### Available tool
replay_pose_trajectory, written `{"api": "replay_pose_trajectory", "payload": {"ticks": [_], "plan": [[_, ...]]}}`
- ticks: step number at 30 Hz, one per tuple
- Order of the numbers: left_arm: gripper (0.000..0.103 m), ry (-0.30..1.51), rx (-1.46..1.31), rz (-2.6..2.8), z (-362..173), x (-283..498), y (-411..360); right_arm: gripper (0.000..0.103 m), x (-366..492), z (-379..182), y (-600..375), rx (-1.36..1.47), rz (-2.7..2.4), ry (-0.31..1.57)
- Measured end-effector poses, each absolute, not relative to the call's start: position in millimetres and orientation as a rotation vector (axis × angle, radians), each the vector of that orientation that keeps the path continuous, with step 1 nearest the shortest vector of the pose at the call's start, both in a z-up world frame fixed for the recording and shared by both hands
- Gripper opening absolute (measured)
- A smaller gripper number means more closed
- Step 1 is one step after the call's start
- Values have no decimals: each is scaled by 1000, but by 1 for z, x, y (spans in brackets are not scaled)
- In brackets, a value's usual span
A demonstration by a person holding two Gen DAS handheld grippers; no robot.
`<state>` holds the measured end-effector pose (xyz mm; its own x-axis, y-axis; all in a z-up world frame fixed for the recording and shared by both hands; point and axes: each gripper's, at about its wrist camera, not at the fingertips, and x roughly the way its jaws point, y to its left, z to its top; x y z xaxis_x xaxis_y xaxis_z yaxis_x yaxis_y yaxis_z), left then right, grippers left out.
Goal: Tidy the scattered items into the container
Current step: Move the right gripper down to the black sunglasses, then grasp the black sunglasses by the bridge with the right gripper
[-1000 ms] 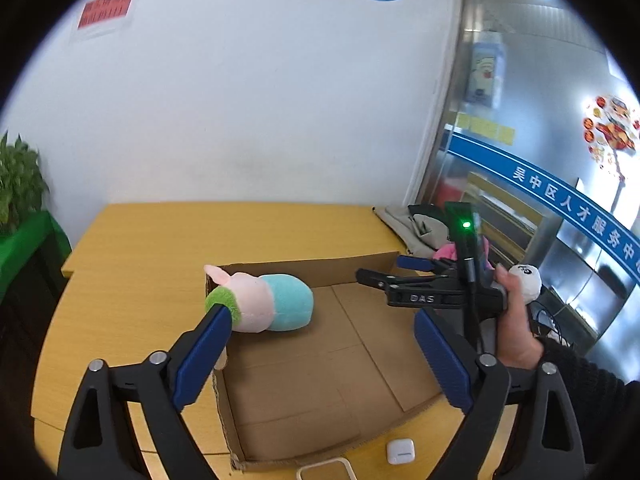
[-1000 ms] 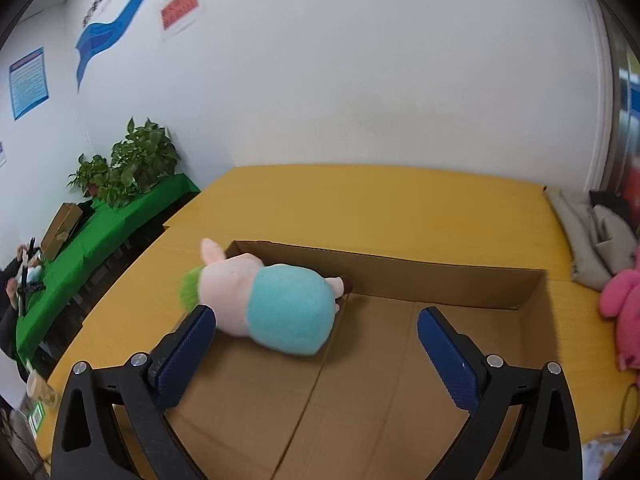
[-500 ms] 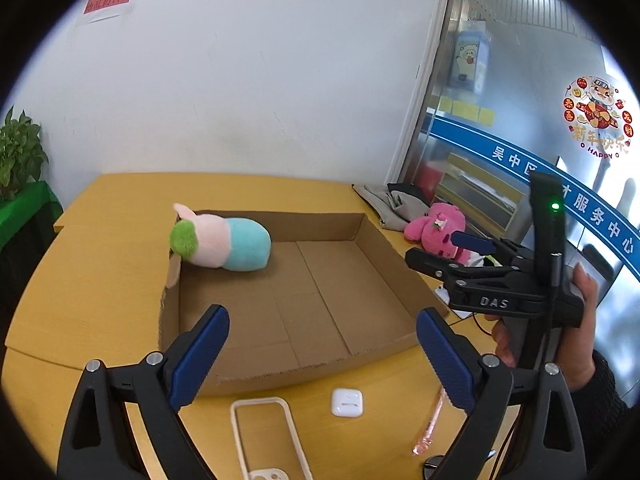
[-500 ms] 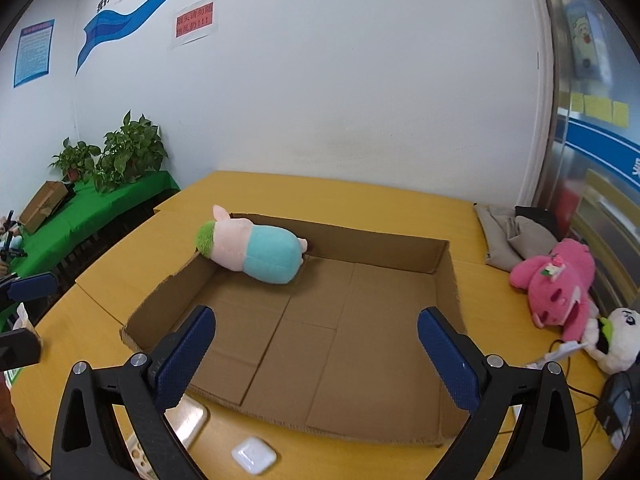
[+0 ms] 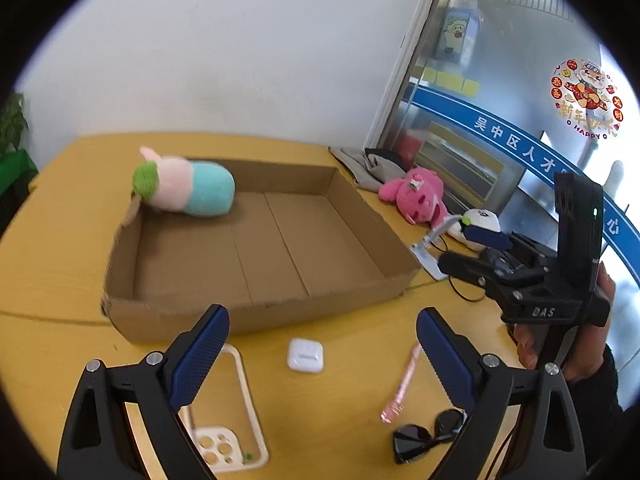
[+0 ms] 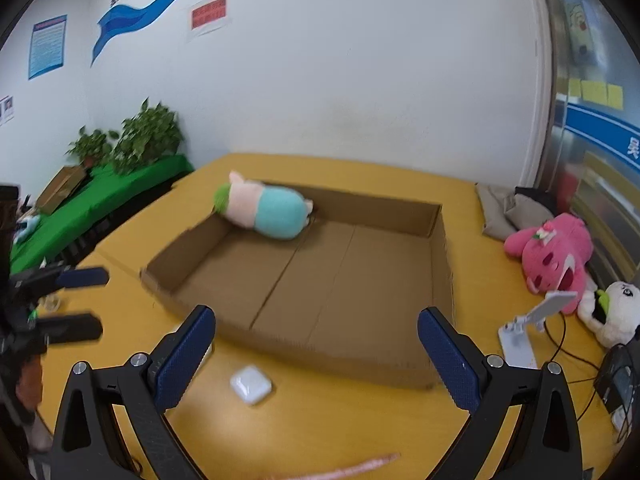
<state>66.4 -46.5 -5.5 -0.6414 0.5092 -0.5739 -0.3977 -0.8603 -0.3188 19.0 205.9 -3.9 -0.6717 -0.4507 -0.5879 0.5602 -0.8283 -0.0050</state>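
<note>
A shallow cardboard box [image 5: 256, 312] [image 6: 436, 248] lies on the yellow table. A pink and teal plush [image 5: 186, 190] [image 6: 264, 210] lies in its far left corner. In front of the box lie a white earbud case [image 5: 305, 355] [image 6: 251, 384], a cream phone case [image 5: 240, 412], a pink pen [image 5: 402, 384] [image 6: 344, 470] and black sunglasses [image 5: 428, 434]. My left gripper [image 5: 322, 350] is open and empty above these items. My right gripper [image 6: 316, 354] is open and empty over the box's near wall; it also shows in the left wrist view [image 5: 476, 248].
A pink plush [image 5: 416, 194] [image 6: 554, 250], a white plush [image 6: 616, 312] and a white phone stand [image 6: 528, 328] with cables sit right of the box. Grey cloth [image 6: 508, 210] lies at the table's far right. Green-covered bench with plants [image 6: 132, 144] stands left.
Both grippers have pulled back from the box toward the table's near edge. The plush stays in the box corner. The small items in front of the box have come into view.
</note>
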Motion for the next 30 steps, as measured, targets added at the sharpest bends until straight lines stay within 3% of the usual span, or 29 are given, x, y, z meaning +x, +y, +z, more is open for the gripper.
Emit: {"api": "replay_pose_trajectory", "payload": {"ticks": [7,11,18,26,29,30], "plan": [[95,-243,-1053,2235,-57,90,-32,103,67,-83,292,1010,-2187,250],[95,-136,-1086,2069,-81,103,-8,102,87,-121,323,1153,-2059,323],[95,-29,-1184,1837,-115,105,36,102,105,-140,304,1156,-1867,480],[95,-124,-1297,1682,-152,103,64,93,110,-173,284,1164,-1726,645],[90,-178,-1319,1653,-159,99,66,91,107,-176,287,1152,-1720,655],[79,-198,-1330,1640,-161,97,66,88,107,-176,287,1146,-1719,657]]}}
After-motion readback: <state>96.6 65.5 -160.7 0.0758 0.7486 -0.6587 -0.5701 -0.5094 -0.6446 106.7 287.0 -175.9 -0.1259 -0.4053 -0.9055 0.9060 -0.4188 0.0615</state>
